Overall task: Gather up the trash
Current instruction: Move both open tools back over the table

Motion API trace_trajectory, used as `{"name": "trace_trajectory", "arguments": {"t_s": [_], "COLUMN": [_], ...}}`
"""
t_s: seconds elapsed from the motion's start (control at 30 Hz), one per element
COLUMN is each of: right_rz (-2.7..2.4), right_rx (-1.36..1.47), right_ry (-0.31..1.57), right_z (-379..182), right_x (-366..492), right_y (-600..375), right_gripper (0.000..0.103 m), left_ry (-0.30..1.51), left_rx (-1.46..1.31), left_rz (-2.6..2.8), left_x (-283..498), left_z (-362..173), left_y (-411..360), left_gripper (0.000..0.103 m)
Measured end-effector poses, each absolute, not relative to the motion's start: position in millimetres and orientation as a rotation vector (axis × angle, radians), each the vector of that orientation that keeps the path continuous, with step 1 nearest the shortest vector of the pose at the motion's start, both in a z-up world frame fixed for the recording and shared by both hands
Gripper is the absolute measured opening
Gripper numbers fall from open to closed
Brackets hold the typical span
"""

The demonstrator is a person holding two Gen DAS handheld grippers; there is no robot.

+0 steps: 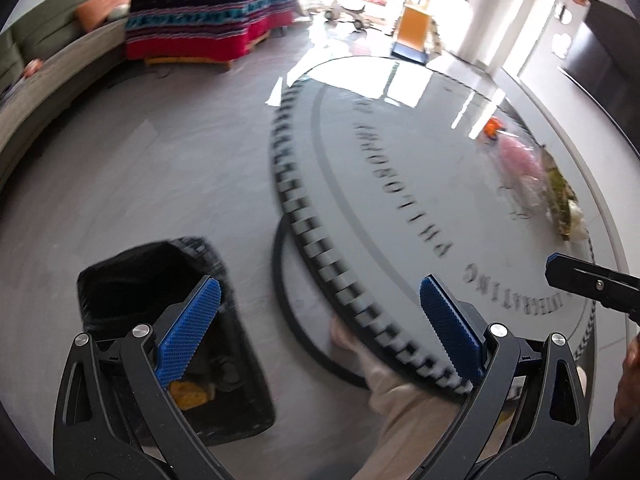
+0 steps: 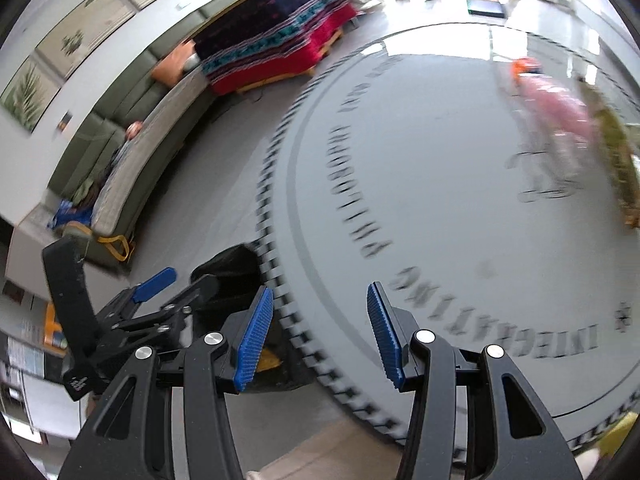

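Observation:
A round grey table carries trash at its far right: a pink wrapper, an orange piece and a green-yellow wrapper. They also show in the right wrist view, the pink wrapper and the green one. A black bin stands on the floor left of the table, with something yellow inside. My left gripper is open and empty, between bin and table edge. My right gripper is open and empty over the table's near edge.
A grey-green sofa curves along the left wall. A low table under a red and dark patterned cloth stands behind. The left gripper shows in the right wrist view above the bin. My trouser leg is below the table edge.

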State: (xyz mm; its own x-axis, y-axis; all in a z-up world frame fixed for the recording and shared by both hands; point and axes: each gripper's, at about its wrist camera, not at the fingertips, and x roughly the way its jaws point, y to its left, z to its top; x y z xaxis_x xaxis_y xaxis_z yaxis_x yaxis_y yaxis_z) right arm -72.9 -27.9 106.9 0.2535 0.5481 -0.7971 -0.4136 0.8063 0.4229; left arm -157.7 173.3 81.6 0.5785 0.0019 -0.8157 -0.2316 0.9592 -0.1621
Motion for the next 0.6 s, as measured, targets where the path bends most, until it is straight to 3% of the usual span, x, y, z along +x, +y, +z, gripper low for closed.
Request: {"name": "trace_trajectory", "arguments": {"t_s": [0.6], "right_rz": [0.333], "right_rx": [0.221], "right_ry": [1.089], "right_z": [104], "right_x": [27], "right_y": [-202], "right_gripper": [0.054], "left_ry": [1.009], "left_rx": [-0.183], "left_rz": [-0.116], "left_x": [-37], "left_z": [88], "left_y": [43], "left_gripper": [0.097]}}
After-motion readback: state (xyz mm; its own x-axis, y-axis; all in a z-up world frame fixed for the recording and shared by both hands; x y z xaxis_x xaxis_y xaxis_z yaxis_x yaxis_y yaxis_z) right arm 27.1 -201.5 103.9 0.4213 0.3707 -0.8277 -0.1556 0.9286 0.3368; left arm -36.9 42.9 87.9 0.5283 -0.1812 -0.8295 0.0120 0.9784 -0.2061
